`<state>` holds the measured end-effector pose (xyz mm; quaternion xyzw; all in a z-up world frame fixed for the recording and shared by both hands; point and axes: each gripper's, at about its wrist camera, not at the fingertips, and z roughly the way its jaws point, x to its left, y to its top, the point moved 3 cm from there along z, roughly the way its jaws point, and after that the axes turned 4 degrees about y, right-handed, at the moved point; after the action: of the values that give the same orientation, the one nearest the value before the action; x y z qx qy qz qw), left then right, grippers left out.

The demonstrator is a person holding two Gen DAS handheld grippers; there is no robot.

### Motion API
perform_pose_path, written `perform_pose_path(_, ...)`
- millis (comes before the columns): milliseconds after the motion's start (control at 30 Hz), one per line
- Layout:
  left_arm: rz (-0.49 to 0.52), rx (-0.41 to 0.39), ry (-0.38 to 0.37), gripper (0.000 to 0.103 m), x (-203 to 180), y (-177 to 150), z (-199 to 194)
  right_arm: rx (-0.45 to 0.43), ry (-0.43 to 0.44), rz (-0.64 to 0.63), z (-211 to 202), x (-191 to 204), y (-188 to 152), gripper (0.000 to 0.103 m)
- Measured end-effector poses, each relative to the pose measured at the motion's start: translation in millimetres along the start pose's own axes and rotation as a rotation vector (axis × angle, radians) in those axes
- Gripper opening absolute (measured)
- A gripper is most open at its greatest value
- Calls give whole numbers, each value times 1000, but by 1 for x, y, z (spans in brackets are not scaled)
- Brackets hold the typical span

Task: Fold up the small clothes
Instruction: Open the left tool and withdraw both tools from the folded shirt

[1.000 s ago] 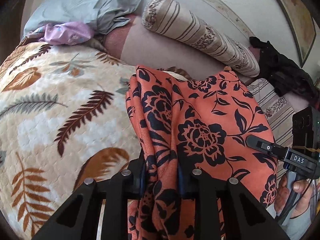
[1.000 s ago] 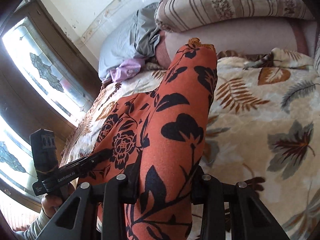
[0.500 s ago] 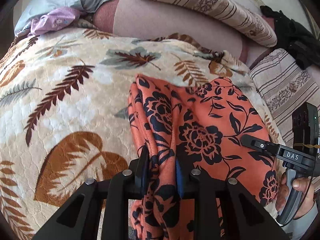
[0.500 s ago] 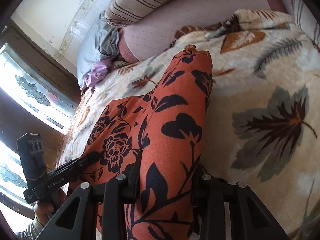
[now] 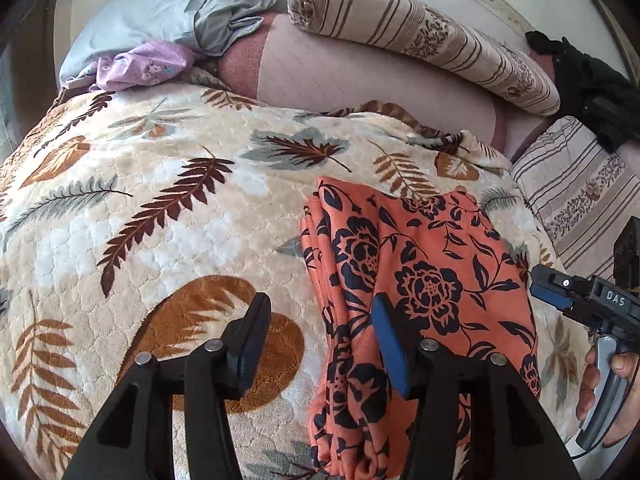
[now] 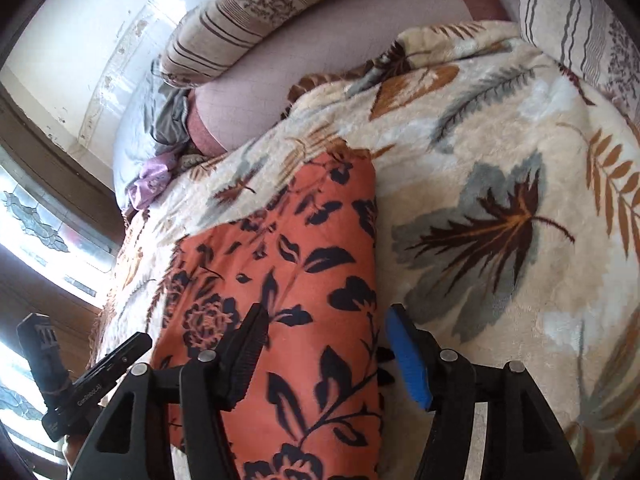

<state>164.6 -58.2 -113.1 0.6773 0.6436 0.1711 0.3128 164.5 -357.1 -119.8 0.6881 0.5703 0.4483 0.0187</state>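
Note:
An orange garment with a black flower print (image 5: 420, 288) lies folded flat on the leaf-patterned blanket (image 5: 160, 208). My left gripper (image 5: 320, 320) is open and empty over the garment's left folded edge, with one finger on each side of it. The garment also shows in the right wrist view (image 6: 296, 264). My right gripper (image 6: 324, 332) is open and empty over the garment's right edge. The right gripper also shows at the right edge of the left wrist view (image 5: 580, 300), and the left gripper at the lower left of the right wrist view (image 6: 100, 376).
A striped bolster (image 5: 420, 36) and a pink pillow (image 5: 360, 80) lie at the head of the bed. A grey pillow (image 5: 168, 12) and a lilac cloth (image 5: 144, 64) lie at the far left. Dark clothes (image 5: 592, 84) lie at the far right. A window (image 6: 36, 232) is on the left.
Both grippers lowered the garment onto the blanket and opened, letting go of it. The garment now lies flat instead of hanging from the fingers.

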Motion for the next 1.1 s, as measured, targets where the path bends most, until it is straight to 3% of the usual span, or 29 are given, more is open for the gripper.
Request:
perform_pose_path(33, 12, 9, 8, 55, 0, -4, 2, -14, 41, -13, -5, 11, 0, 66)
perform_pose_path(133, 68, 121, 79, 57, -1, -25, 34, -3, 166, -33, 3, 34, -6, 79)
perform_pose_path(167, 62, 138, 77, 59, 1, -30, 42, 35, 158, -33, 16, 34, -11, 82)
perform_pose_path(233, 13, 117, 52, 60, 5, -29, 35, 131, 58, -6, 47, 20, -19, 82)
perform_pose_path(333, 9, 71, 23, 61, 4, -19, 14, 90, 64, -7, 45, 27, -12, 82)
perform_pose_path(400, 18, 23, 32, 70, 3, -15, 7, 43, 94, -32, 39, 38, 1, 82)
perform_pose_path(433, 27, 30, 42, 75, 2, -16, 13, 31, 100, -32, 41, 39, 7, 82)
perform_pose_path(500, 86, 117, 89, 76, 0, -25, 38, 59, 60, -2, 59, 24, 16, 86)
perform_pose_path(567, 63, 121, 64, 76, 3, -29, 43, 132, 21, 83, 83, -1, 17, 88)
perform_pose_path(700, 37, 88, 91, 76, 9, -24, 15, 25, 13, 39, 47, 25, 19, 88)
perform_pose_path(833, 74, 15, 174, 87, 9, -29, -19, -14, -37, -42, 3, 46, -22, 88)
perform_pose_path(1100, 101, -41, 230, 87, 6, -58, -78, -10, -188, -116, -51, 59, -128, 92)
